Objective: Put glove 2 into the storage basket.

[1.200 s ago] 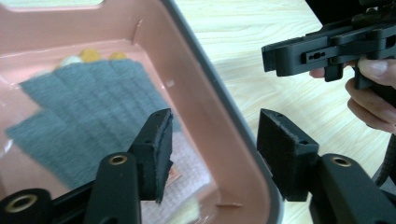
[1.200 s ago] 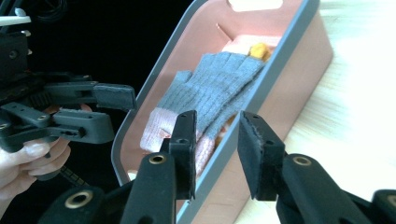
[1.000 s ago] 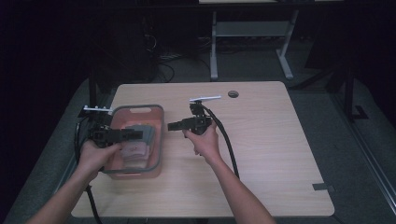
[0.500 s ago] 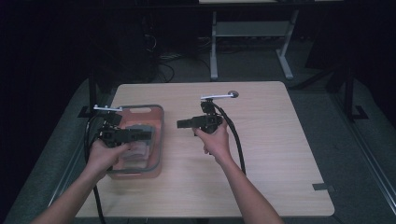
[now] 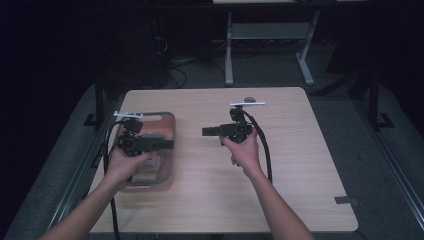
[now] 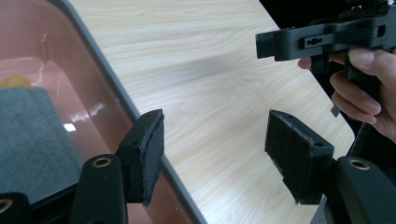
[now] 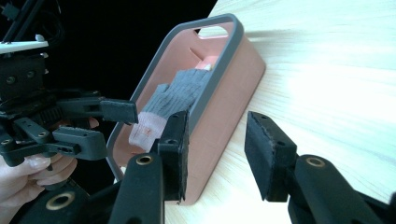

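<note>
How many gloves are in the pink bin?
1 that can be made out: a grey glove lying inside the pink bin, cuff toward the left gripper. More may lie hidden beneath it.

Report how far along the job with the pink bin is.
Done: a grey glove lies inside the pink bin on the table. In hand: nothing; the left gripper and right gripper are open and empty, jaws just opening. Left: nothing else visibly waits on the table.
</note>
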`<action>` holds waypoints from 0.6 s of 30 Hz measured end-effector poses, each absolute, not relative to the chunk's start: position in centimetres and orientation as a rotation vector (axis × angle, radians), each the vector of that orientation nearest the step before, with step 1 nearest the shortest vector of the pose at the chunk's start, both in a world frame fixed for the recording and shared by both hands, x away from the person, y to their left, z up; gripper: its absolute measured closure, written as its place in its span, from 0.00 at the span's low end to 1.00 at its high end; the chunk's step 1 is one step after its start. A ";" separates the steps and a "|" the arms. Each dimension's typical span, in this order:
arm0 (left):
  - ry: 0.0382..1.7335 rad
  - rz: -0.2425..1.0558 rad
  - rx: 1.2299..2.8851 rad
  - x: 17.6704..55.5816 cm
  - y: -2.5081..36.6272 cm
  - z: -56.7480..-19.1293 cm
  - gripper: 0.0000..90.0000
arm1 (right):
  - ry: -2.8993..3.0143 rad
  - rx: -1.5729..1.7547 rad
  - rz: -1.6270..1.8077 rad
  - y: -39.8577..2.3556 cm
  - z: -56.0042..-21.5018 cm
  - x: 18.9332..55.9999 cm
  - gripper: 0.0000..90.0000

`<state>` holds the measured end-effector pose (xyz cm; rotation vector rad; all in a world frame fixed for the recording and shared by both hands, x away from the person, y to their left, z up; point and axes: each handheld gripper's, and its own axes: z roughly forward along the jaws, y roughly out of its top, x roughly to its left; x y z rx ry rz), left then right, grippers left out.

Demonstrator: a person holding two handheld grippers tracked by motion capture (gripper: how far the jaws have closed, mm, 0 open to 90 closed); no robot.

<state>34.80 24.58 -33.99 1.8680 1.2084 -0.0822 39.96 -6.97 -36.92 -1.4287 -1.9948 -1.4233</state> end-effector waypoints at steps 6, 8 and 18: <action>1.190 -0.091 1.889 35.0 23.5 -34.0 0.41 | -2.002 -1.451 -1.418 -8.3 -37.0 39.8 0.66; 1.185 -0.093 1.892 35.0 23.1 -34.1 0.40 | -1.997 -1.455 -1.419 -8.7 -37.0 39.8 0.66; 1.169 -0.093 1.893 35.1 22.1 -34.3 0.36 | -1.979 -1.491 -1.419 -10.9 -37.3 39.6 0.64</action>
